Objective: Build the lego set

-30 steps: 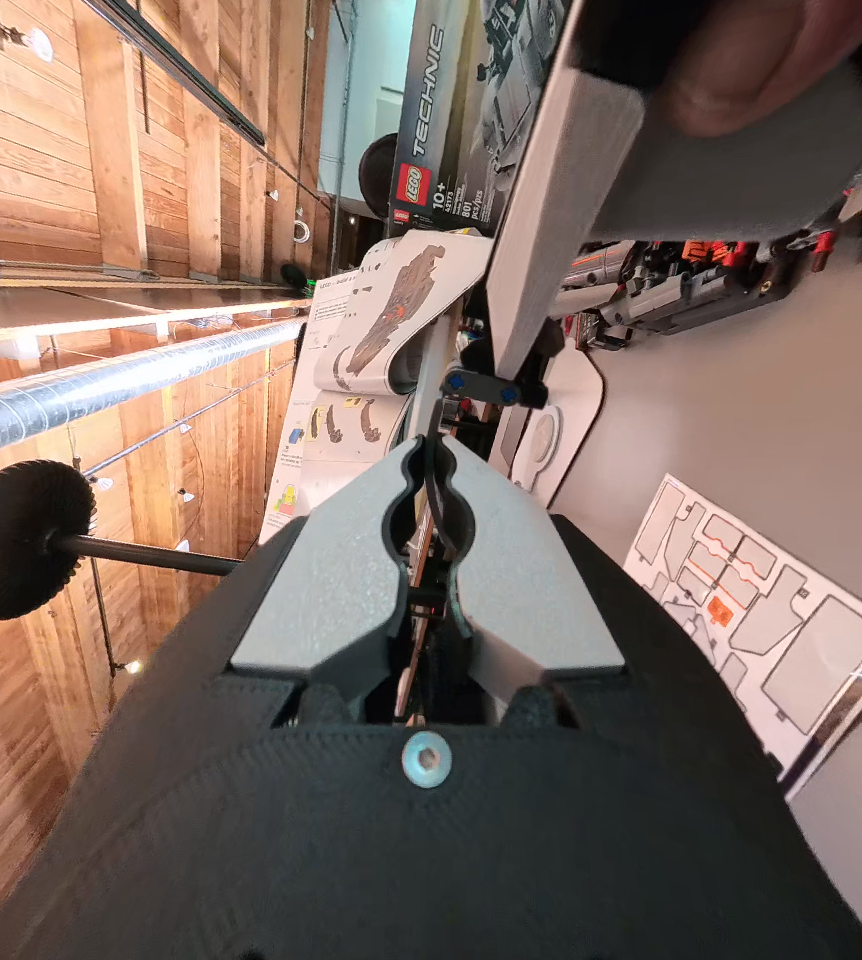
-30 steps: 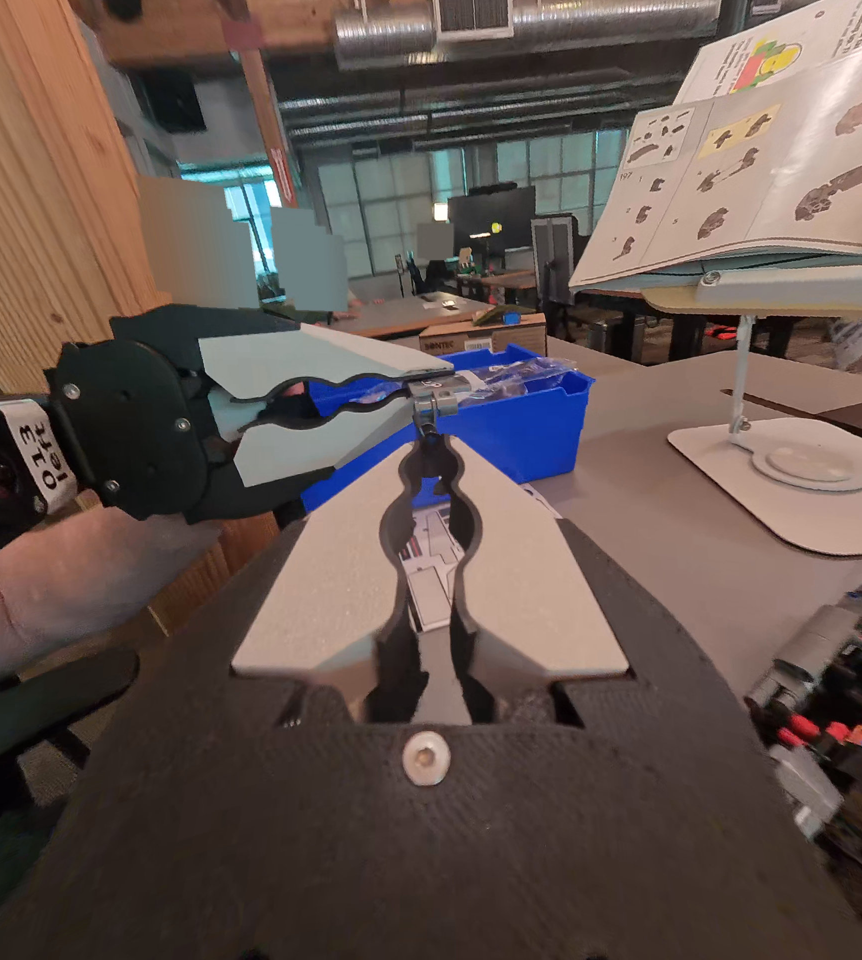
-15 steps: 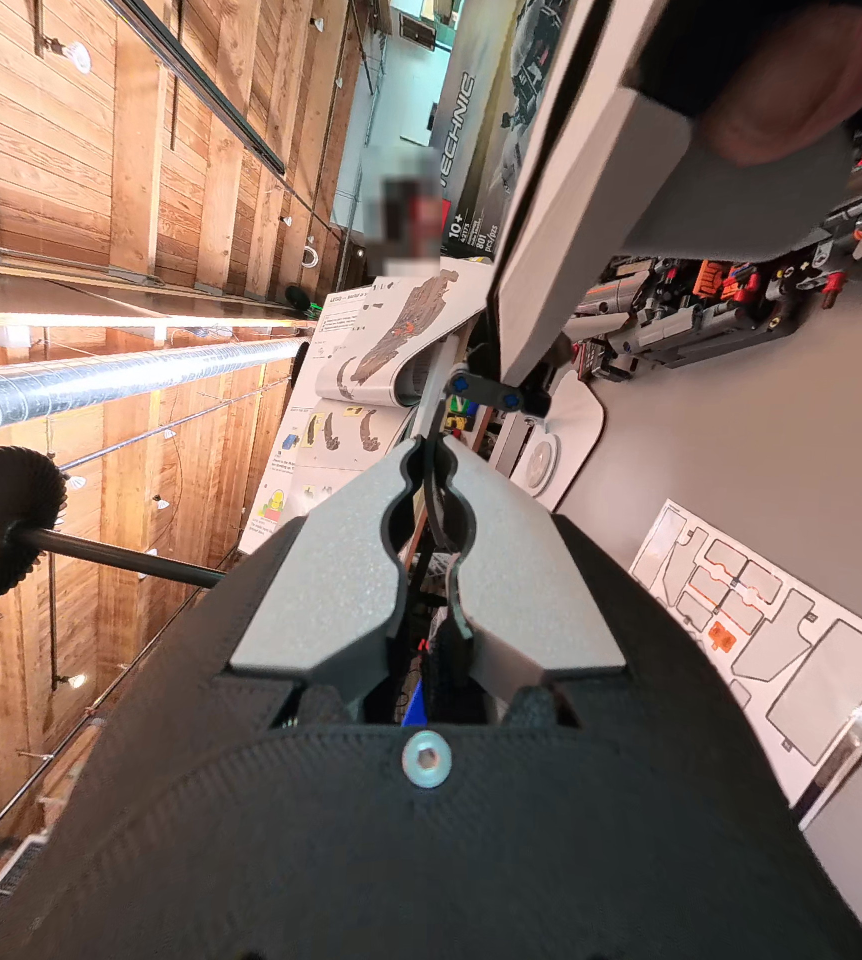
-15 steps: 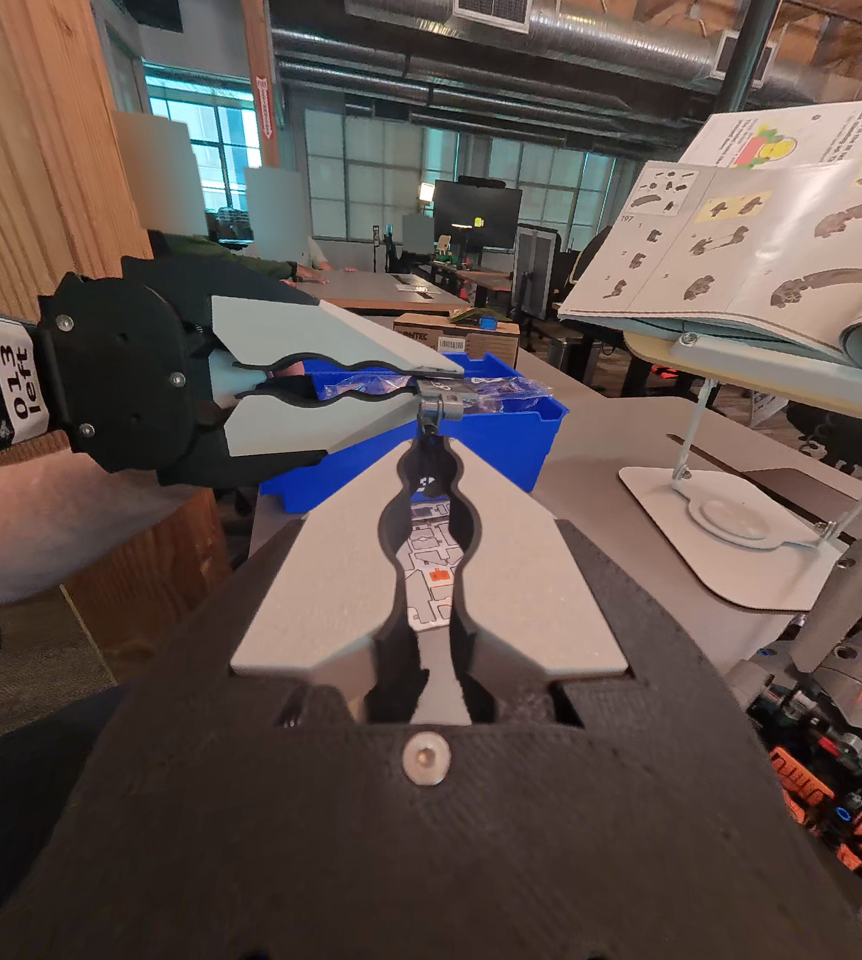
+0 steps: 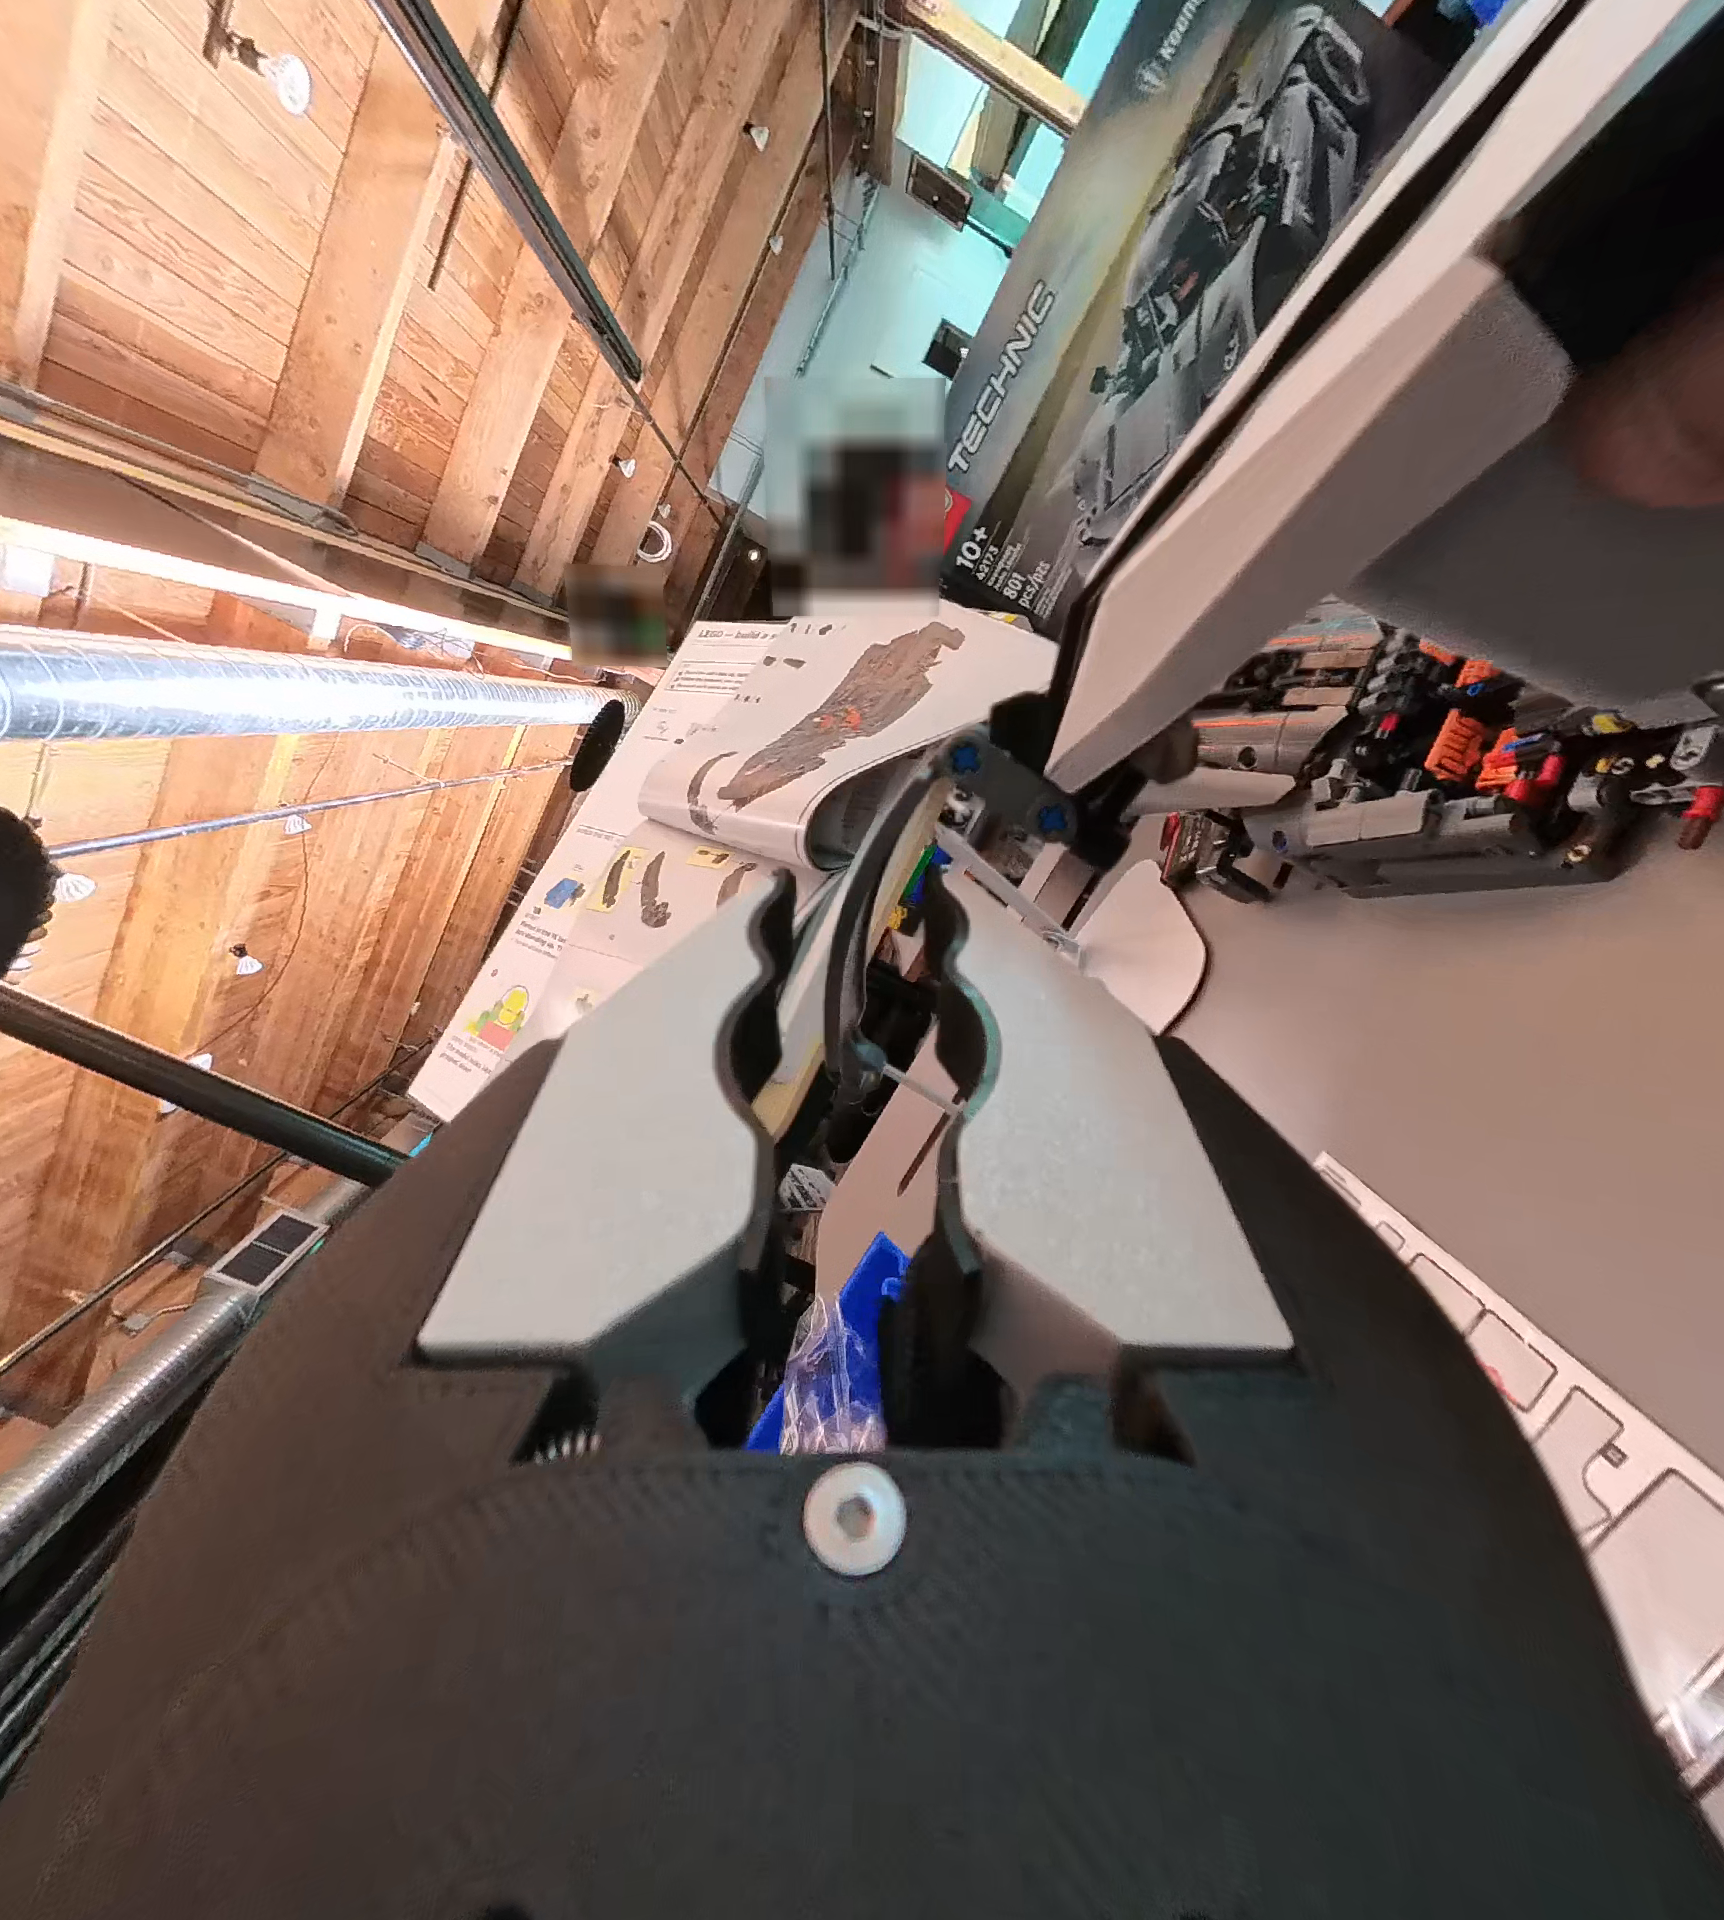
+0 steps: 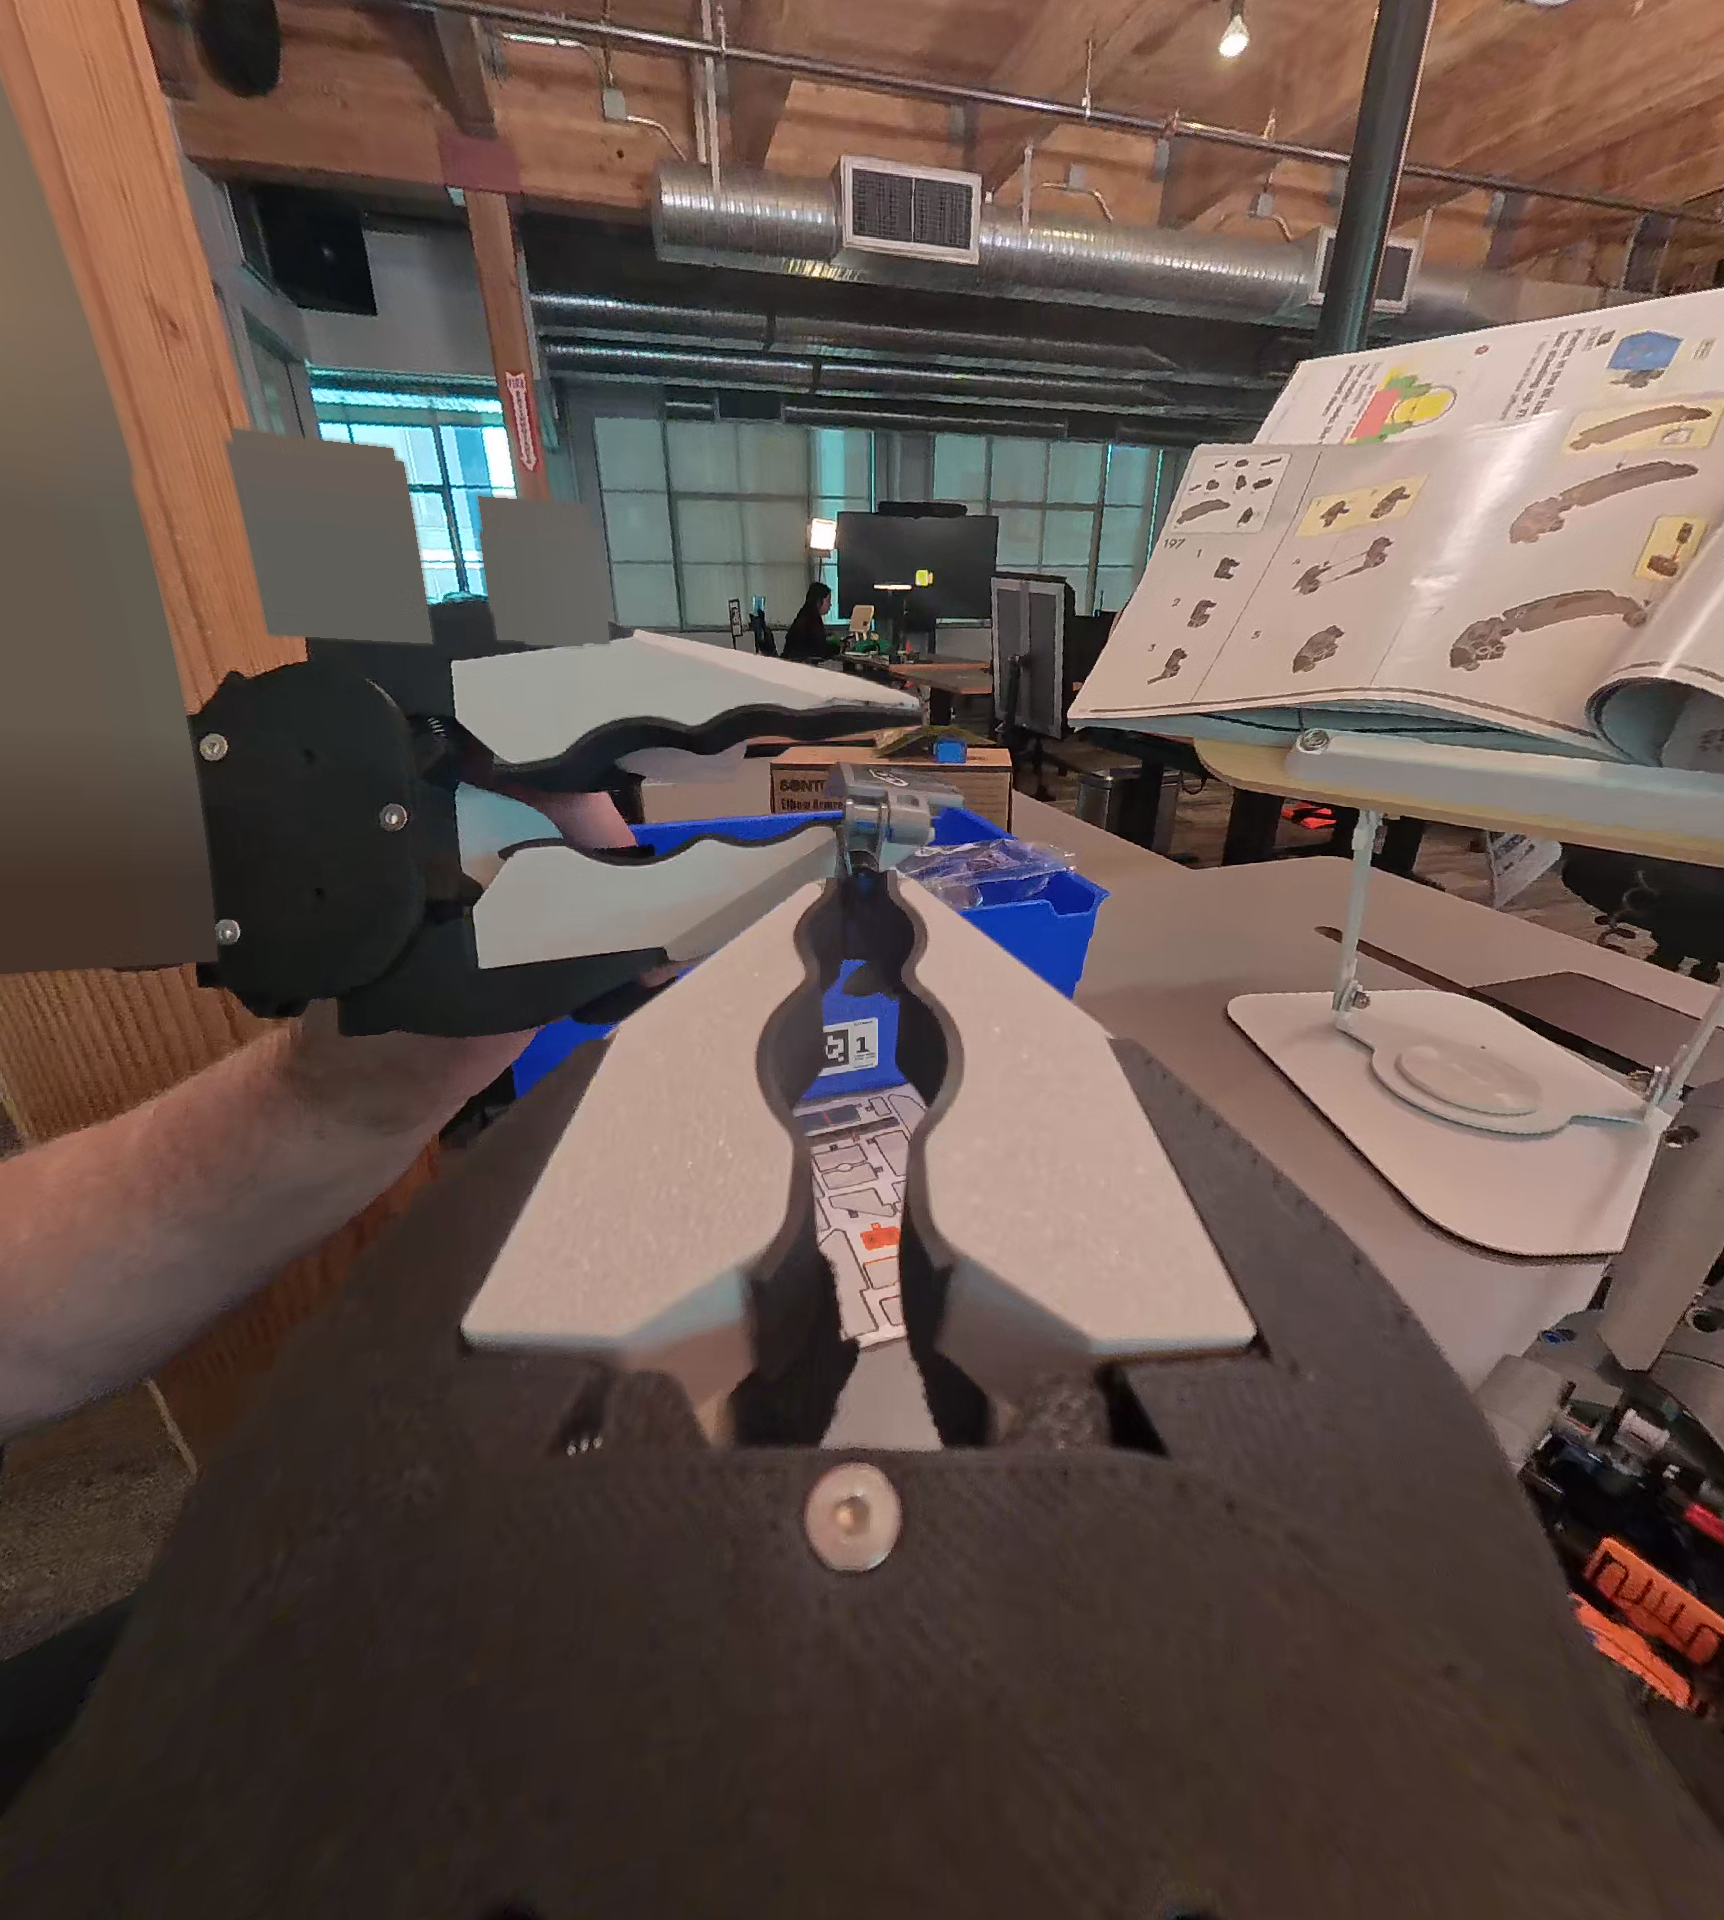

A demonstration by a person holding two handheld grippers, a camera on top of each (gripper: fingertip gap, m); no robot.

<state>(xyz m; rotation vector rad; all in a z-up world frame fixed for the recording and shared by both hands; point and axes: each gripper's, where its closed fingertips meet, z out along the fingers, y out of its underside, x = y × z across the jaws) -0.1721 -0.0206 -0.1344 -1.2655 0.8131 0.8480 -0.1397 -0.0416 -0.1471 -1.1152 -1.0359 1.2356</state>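
My left gripper [image 5: 858,914] has its jaws parted a little, nothing clamped; a thin black curved piece [image 5: 853,935] runs through the gap between them up to a small grey lego connector [image 5: 1009,792] with blue pins. My right gripper [image 6: 863,883] is closed narrow on that same connector [image 6: 884,810], holding it by its lower end in the air above the worktop [image 6: 1201,935]. In the right wrist view the left gripper [image 6: 837,769] comes in sideways from the left, tips apart just beside the connector; can't tell if the lower tip touches it. Blue parts bin [image 6: 1034,925] with clear bags sits behind the grippers. Instruction booklet [image 6: 1460,540] lies open on a white stand [image 6: 1440,1081], right side. Sticker sheet [image 5: 1585,1455] lies flat on the worktop below. Half-built grey, black and orange model [image 5: 1440,769] sits at the far right, and the set's box [image 5: 1128,312] stands behind the booklet
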